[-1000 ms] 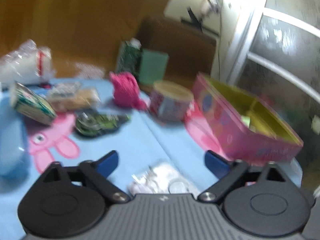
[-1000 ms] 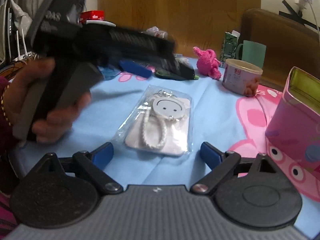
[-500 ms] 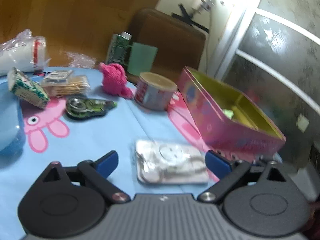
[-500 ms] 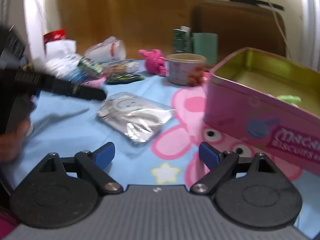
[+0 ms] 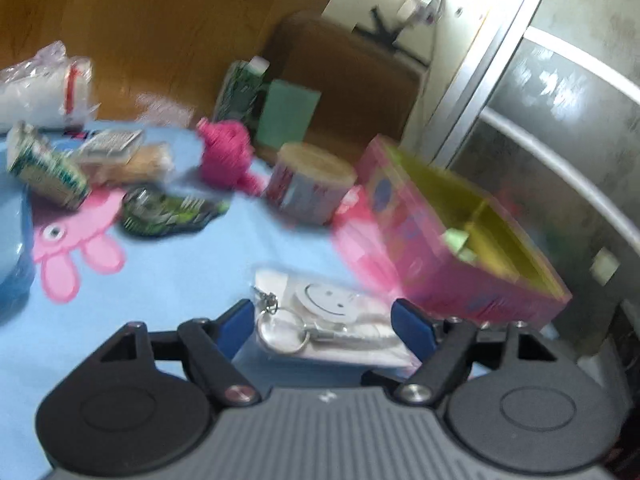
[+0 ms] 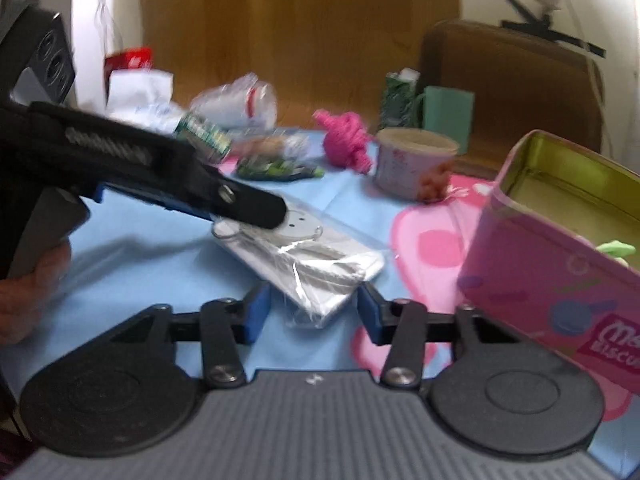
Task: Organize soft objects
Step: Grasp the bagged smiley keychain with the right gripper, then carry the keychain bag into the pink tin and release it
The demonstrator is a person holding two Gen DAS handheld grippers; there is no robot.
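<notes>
Lying flat on the blue cartoon tablecloth (image 6: 132, 256), the clear packet with the smiley keychain (image 6: 316, 256) runs its long axis on a slant in your right wrist view — key ring and smiley face at the far-left end, the crinkled plastic end toward you. Your right gripper (image 6: 314, 308) has that near end between its blue pads, and its jaws are closing; the pads sit just beside the packet's edges, and the blur does not let me tell if they press yet. Your left gripper (image 5: 324, 320) straddles the ring end, its jaws closing too, the packet between the pads with a sliver of gap on each side. The open pink tin (image 6: 560, 276) stands tilted just to the right of the packet, its corner near your right pad — little room on that side. To the left the cloth is bare. Farther back sit the pink knitted toy (image 6: 344, 140) and a paper cup (image 6: 412, 164), well apart from the packet.
</notes>
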